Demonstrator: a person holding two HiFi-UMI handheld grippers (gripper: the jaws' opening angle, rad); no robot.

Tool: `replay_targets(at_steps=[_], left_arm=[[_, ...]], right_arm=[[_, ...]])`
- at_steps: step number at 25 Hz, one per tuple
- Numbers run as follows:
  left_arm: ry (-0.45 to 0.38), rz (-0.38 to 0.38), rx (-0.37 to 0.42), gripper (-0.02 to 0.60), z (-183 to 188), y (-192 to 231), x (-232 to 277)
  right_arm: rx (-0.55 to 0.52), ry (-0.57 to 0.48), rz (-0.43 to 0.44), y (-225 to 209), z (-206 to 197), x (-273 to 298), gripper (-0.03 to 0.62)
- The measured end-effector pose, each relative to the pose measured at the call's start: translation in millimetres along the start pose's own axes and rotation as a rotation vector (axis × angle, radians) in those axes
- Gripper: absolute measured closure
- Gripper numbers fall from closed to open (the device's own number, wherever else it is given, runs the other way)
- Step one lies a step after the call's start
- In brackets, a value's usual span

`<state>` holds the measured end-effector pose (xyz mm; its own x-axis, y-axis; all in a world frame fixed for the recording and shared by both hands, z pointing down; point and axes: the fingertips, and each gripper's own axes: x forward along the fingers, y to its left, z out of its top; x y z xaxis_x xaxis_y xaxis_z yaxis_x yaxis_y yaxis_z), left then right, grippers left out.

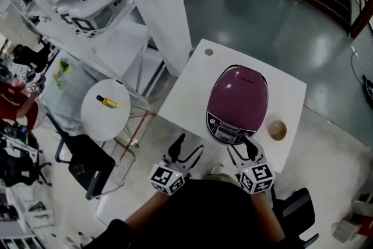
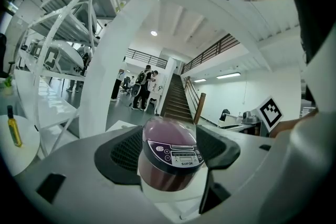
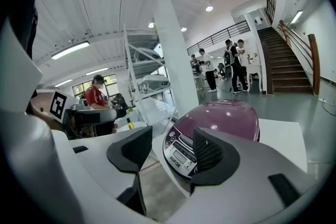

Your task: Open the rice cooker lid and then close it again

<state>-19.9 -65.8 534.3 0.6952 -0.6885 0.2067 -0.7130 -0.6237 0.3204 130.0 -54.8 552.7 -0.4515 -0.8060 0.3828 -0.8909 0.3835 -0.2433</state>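
The closed rice cooker (image 1: 238,103) sits on the bench (image 1: 185,93), its control panel (image 1: 226,132) facing the person. The right hand-held gripper (image 1: 240,146), jaws apart and empty, hangs just before that panel. The left hand-held gripper (image 1: 190,146), likewise released, is off to the side, so the right looks better placed.

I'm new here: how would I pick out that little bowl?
Find the square white table. A purple rice cooker stands on it, and the bowl sits just right of it, not touching. It is small, round and tan, far smaller than the cooker.
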Motion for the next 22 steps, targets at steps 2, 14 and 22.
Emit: replay_targets(at_steps=[2, 14, 22], left_arm=[[-0.002, 0.010, -0.004, 0.285, 4.8, -0.8, 5.6], [-0.012, -0.080, -0.015, 0.285, 37.2, 14.5, 29.9], [0.025, -0.145, -0.022, 0.285, 29.5, 12.9, 35.3]], right_arm=[[-0.004, 0.005, 0.021, -4.0, 3.0, 7.8, 0.364], [-0.023, 0.080, -0.005, -6.3, 9.4, 48.8, 0.569], [-0.056, 0.174, -0.079, -23.8, -10.0, 56.4, 0.588]])
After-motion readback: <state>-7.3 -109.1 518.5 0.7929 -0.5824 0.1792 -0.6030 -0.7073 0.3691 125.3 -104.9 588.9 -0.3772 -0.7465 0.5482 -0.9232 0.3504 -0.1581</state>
